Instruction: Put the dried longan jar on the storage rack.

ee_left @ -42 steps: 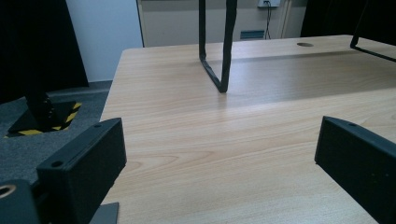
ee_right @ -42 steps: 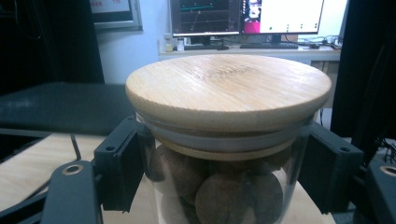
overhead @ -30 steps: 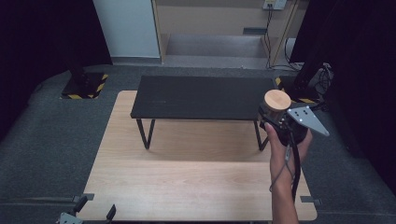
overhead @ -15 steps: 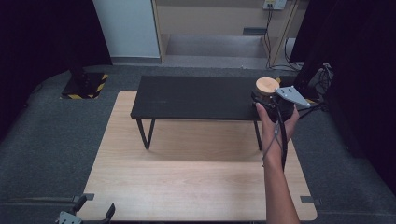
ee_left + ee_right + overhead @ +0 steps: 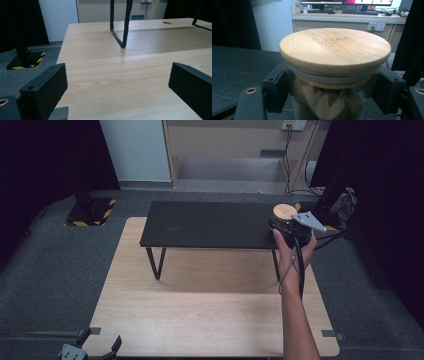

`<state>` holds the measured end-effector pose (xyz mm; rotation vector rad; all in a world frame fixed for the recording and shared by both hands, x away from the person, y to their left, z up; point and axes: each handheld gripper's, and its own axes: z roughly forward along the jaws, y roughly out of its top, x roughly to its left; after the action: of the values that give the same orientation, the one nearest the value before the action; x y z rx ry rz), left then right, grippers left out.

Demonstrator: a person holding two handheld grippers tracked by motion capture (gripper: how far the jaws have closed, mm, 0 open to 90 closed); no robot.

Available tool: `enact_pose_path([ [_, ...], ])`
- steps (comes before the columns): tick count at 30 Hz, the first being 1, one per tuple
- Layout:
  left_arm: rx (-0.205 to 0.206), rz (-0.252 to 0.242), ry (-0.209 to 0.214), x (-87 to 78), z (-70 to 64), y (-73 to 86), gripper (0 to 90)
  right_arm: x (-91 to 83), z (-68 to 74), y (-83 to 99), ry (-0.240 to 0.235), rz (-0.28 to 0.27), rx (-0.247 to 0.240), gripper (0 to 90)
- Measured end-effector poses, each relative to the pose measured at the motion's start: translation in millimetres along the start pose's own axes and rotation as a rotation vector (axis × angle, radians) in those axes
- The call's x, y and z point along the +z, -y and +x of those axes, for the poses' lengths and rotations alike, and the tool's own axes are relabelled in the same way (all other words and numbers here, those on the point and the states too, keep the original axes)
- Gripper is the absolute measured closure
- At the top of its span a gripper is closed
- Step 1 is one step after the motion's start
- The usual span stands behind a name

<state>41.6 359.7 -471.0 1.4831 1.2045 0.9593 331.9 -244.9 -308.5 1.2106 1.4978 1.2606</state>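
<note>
Now the right claw (image 5: pixel 289 226), clamped on the glass jar (image 5: pixel 329 100) with the wooden lid (image 5: pixel 284 211), has moved out over the black shelf (image 5: pixel 210 224), ready to set it down.

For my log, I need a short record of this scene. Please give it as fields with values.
held thing: glass jar with wooden lid, brownish pieces inside
right gripper: shut on the jar, below the lid
jar place: over the right end of the black bench
left gripper: open, low over the wooden table
</note>
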Motion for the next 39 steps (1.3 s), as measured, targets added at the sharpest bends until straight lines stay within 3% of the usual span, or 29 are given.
enact_pose_path([
  [7,-0.004,0.007,0.004,0.9,0.4,0.6,0.7,0.4,-2.6,8.1,-0.009,-0.029,0.005,25.6],
  [21,0.0,0.004,0.001,-0.4,1.4,0.3,0.9,0.4,-3.3,8.7,-0.012,-0.03,0.007,25.3],
  [27,-0.001,0.0,0.001,-1.0,1.3,0.0,0.9,2.9,-5.7,9.7,-0.018,-0.028,0.026,3.9],
  [39,0.001,-0.003,0.0,-1.9,0.7,-1.2,0.8,2.8,-5.1,10.5,-0.01,-0.029,0.033,0.6],
])
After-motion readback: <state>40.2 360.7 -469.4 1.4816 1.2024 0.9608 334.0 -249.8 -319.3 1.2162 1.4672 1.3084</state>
